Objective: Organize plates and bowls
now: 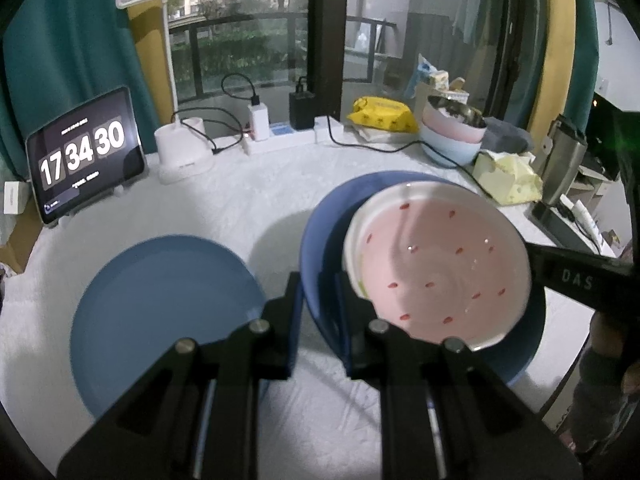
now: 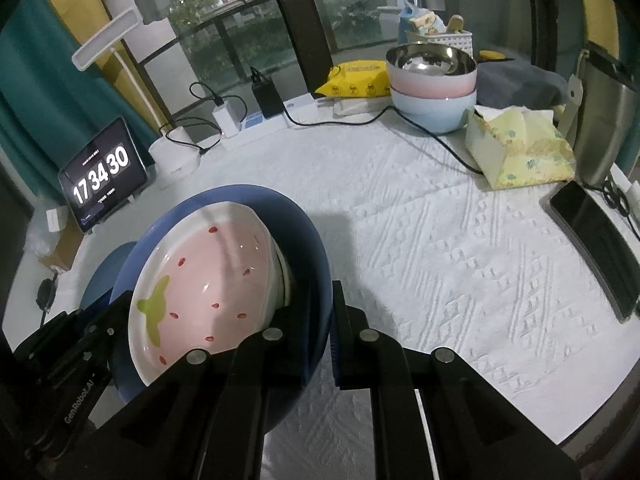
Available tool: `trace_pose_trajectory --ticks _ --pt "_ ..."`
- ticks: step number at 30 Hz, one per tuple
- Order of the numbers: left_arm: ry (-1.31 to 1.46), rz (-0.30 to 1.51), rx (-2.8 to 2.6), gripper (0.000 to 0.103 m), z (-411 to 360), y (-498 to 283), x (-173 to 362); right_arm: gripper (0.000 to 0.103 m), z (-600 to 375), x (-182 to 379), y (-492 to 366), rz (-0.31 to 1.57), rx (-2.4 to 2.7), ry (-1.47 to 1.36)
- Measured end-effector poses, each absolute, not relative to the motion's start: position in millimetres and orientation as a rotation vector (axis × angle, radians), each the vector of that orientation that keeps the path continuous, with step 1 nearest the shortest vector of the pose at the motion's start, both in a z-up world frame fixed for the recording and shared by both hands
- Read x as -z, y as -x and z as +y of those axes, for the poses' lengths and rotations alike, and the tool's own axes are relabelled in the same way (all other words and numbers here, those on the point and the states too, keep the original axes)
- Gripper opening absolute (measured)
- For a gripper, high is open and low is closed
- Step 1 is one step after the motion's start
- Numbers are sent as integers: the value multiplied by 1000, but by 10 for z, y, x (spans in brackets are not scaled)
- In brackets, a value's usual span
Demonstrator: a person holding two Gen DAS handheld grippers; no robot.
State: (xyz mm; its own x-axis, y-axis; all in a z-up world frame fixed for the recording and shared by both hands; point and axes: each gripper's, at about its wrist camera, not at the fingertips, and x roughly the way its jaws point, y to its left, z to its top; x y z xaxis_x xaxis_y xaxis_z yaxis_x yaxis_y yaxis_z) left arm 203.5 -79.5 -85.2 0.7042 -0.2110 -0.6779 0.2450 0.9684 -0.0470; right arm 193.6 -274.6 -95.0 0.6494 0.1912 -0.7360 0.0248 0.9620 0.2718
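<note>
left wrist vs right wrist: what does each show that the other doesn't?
Left wrist only: the whole flat blue plate on the cloth and the right gripper entering at the strawberry plate's far rim.
Right wrist only: the green leaf mark and a dark phone.
Both: blue bowl clamped by both grippers, stacked bowls, clock tablet.

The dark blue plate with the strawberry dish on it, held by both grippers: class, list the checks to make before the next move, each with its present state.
1. Left gripper shut on the dark blue plate rim: ok.
2. Right gripper shut on the opposite rim: ok.
3. Strawberry dish sitting level inside the plate: not ok, it is tilted.
4. Light blue plate on the cloth bare on top: ok.
5. Black cable clear of the held plate: ok.
6. Another dish under the strawberry dish: cannot tell.
</note>
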Motion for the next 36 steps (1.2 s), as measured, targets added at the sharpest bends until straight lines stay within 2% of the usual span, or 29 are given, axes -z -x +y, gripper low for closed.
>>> trace_pose_trajectory --ticks 17,36 --pt "8 679 218 15 -440 -2000 570 10 -2453 537 -2003 779 -147 -209" --pt "72 654 110 15 330 -1992 535 10 -1649 442 -2228 783 -253 -141"
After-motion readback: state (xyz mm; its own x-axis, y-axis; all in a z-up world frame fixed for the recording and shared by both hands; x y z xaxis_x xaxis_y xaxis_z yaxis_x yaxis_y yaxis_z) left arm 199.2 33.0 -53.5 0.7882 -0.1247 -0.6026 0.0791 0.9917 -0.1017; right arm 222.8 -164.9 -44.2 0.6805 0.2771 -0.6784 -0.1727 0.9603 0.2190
